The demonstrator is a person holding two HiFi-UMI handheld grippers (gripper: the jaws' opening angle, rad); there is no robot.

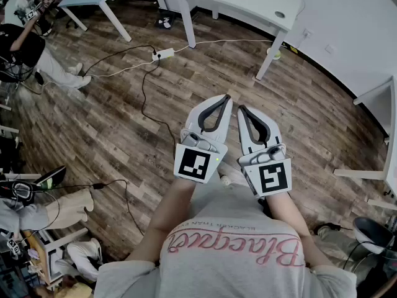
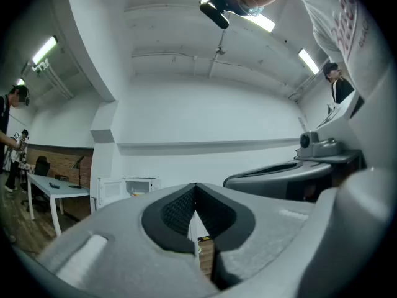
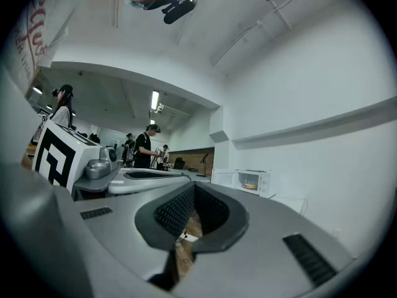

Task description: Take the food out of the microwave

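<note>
Holds left hand-held gripper (image 2: 196,186) shut, tips touching, nothing between. Keeps right hand-held gripper (image 3: 194,185) just beside it, likewise closed tip to tip and empty. Points both outward over a wooden floor (image 1: 111,123). Faces a white microwave (image 3: 243,180) well ahead by the white wall, door swung open. Leaves the food (image 3: 250,185), yellowish and small, inside the lit microwave.

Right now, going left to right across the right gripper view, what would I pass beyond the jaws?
Marker cube → person in a black shirt → brick wall → white microwave with food inside.
</note>
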